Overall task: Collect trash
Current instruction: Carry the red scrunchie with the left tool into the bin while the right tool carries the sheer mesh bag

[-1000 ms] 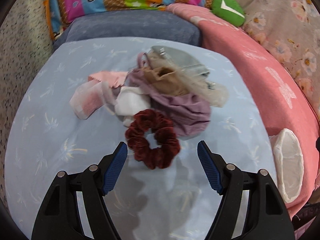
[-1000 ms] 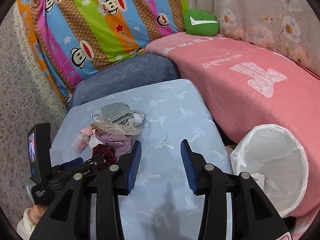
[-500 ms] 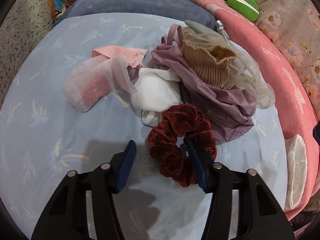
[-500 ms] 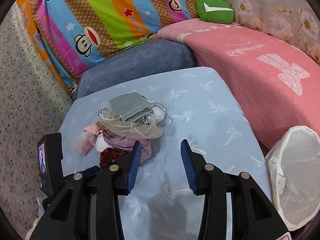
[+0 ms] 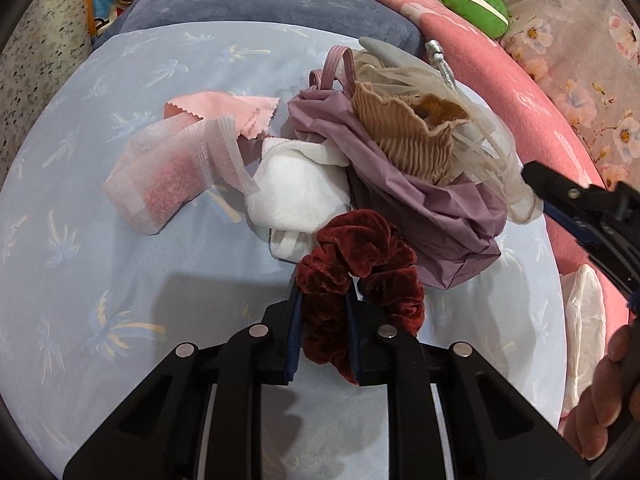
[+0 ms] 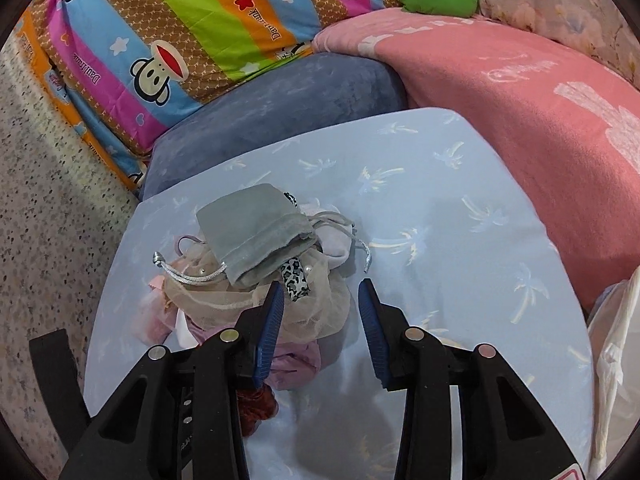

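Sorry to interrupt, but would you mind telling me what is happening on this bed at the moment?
A person is clearing a heap of small fabric items. The left gripper is shut on the dark red scrunchie at the near edge of the heap. The right gripper hovers open over the pile's gauzy pouch. A white-lined bin waits at the right.

Plush dark-red velvet scrunchie (image 5: 360,276), matt ribbed tan cloth (image 5: 404,140), sheer gauzy mesh (image 6: 316,312), soft grey velour pouch (image 6: 256,232), smooth printed blue bedsheet (image 5: 120,280), all fabric.
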The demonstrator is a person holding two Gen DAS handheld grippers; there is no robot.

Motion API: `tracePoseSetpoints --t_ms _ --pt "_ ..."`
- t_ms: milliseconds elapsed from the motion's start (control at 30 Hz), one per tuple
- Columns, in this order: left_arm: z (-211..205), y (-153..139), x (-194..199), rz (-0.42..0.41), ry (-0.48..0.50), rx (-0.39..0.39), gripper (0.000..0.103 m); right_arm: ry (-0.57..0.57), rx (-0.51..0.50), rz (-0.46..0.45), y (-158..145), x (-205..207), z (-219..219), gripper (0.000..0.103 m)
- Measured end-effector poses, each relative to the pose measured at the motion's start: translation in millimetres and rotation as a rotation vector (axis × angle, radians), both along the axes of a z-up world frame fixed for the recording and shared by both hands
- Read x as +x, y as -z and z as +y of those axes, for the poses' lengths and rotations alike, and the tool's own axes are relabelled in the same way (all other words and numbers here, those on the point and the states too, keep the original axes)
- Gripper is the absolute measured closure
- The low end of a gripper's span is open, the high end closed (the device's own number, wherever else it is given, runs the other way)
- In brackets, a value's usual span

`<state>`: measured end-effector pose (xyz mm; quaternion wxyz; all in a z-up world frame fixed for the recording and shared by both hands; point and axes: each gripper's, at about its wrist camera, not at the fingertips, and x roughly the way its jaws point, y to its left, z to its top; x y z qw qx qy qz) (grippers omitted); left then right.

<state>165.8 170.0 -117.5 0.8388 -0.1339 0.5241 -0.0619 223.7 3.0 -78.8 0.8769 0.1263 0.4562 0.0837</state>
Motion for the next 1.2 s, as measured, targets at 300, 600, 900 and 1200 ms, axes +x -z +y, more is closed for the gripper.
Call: tracePoseSetpoints --t_ms 300,600,900,1200 --pt "-1 -7 -2 -0.015 -0.001 0.010 0.085 -0.036 0.042 0.039 14 -21 7 0.101" --pt "-14 -34 -20 -0.075 0.016 0.008 0.086 -0.031 0.073 -0.051 -32 -65 -10 0.102" --pt "-34 -79 -43 -0.177 0.072 -0.019 0.087 -0.018 0.087 -0.211 -107 -100 -34 0.102" --pt "-66 -121 -61 -0.279 0.142 -0.041 0.087 0.011 0.082 -0.341 -168 -137 -67 0.102"
